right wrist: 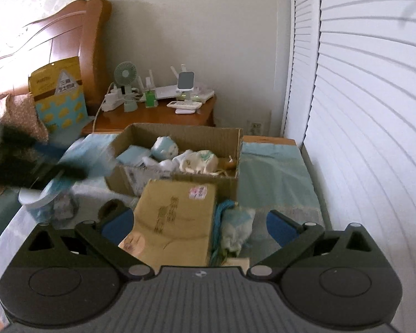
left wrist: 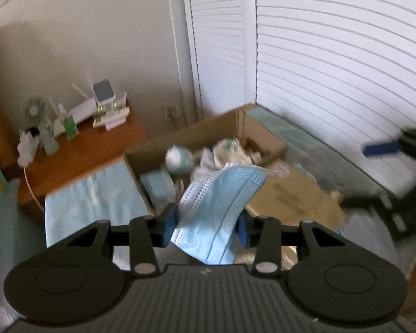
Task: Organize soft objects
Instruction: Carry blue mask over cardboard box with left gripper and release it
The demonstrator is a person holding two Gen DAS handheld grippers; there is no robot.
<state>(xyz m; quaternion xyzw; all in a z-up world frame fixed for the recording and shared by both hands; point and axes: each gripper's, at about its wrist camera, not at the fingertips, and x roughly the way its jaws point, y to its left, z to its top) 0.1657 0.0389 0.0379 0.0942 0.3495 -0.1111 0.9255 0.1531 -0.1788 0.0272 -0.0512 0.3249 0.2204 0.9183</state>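
My left gripper (left wrist: 206,226) is shut on a light blue face mask (left wrist: 219,202) and holds it in the air in front of an open cardboard box (left wrist: 191,133). The box (right wrist: 180,131) on the bed holds a round blue-white plush (right wrist: 165,147), white cloths (right wrist: 199,162) and other soft items. My right gripper (right wrist: 199,226) is open and empty, above the box's front flap (right wrist: 177,216). A blue-green soft bundle (right wrist: 233,222) lies on the bed between its fingers. The left gripper shows blurred at the left of the right wrist view (right wrist: 41,163).
A wooden nightstand (right wrist: 158,116) behind the box carries a small fan (right wrist: 124,75), routers and chargers. A wooden headboard (right wrist: 50,44) and a yellow-blue bag (right wrist: 58,94) stand at left. White louvred doors (right wrist: 360,111) run along the right.
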